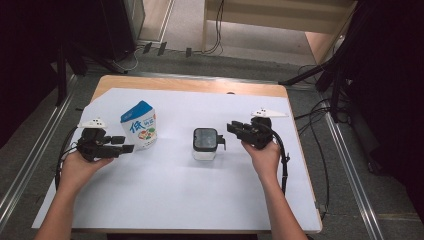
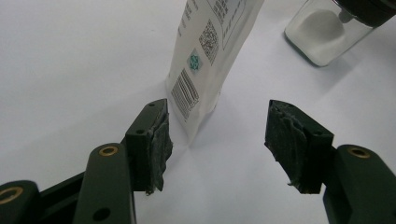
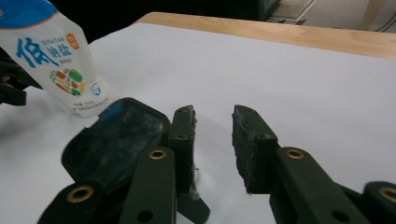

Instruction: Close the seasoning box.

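A white salt pouch (image 1: 140, 125) with a blue top and printed text stands upright on the white sheet at the left. My left gripper (image 1: 127, 144) is level at the pouch's lower left. Its jaws are open, and in the left gripper view (image 2: 217, 135) the pouch's barcoded edge (image 2: 210, 56) stands just beyond the tips, untouched. A square glass jar (image 1: 205, 144) with a black lid holds white powder at the middle of the sheet. My right gripper (image 1: 232, 128) is just right of the jar with its jaws (image 3: 212, 135) open on nothing. The jar lid (image 3: 116, 140) lies beside its left jaw.
The white sheet (image 1: 175, 200) covers most of the wooden table (image 1: 200, 85), whose bare edge runs along the far side. Cables trail from both grippers off the table sides. Dark stands and floor cables surround the table.
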Action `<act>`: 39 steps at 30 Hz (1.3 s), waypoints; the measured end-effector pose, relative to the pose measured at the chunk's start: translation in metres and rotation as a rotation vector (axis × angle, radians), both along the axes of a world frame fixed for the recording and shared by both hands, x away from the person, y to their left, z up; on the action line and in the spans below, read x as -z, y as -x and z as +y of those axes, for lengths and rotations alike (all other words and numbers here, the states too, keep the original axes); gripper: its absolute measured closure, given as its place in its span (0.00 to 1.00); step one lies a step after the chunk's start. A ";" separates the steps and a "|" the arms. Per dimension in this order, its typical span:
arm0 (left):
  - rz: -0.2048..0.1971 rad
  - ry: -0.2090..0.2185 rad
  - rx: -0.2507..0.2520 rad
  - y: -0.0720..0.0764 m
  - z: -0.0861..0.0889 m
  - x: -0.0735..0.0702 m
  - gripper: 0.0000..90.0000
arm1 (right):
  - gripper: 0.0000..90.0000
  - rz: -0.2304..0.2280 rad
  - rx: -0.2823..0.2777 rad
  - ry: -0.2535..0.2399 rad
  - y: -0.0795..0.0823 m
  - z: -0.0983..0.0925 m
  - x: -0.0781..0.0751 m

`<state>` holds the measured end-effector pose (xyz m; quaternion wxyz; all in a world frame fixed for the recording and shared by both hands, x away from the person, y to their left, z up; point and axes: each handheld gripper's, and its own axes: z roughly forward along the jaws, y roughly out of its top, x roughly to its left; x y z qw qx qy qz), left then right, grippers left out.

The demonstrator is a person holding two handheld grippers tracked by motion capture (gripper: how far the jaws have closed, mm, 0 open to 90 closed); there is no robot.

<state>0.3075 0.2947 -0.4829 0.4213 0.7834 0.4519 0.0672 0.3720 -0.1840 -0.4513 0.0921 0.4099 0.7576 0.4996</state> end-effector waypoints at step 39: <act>0.026 -0.004 -0.039 -0.004 0.009 0.014 0.44 | 0.58 -0.010 0.181 0.092 0.037 -0.085 0.040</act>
